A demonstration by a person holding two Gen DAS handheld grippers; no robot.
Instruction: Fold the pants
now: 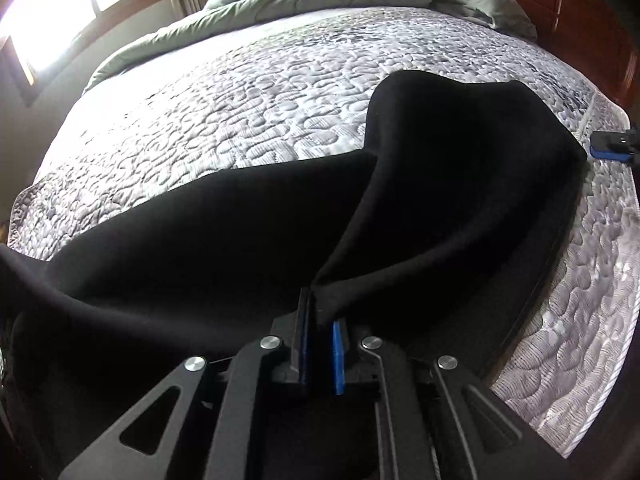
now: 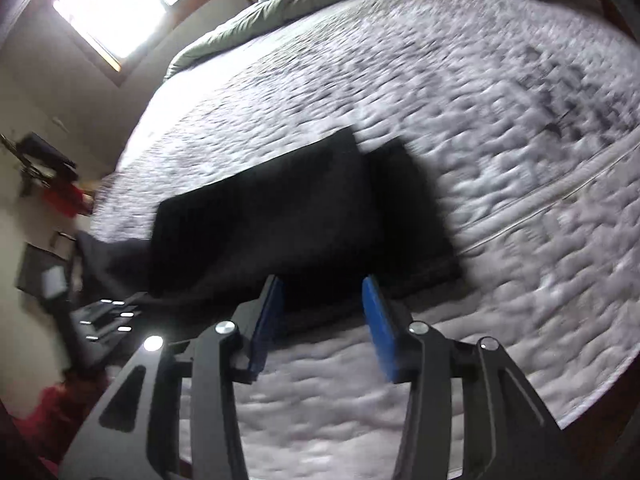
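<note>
Pinching black pants [image 1: 248, 240], left hand-held gripper [image 1: 320, 320], right hand-held gripper [image 2: 322, 300] spread wide, empty

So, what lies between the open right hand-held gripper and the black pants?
Only bare quilted grey mattress, in the right wrist view: the right hand-held gripper hovers before the black pants.

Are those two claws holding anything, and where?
The left gripper pinches a raised fold of the black pants. The right gripper is open, holding nothing.
</note>
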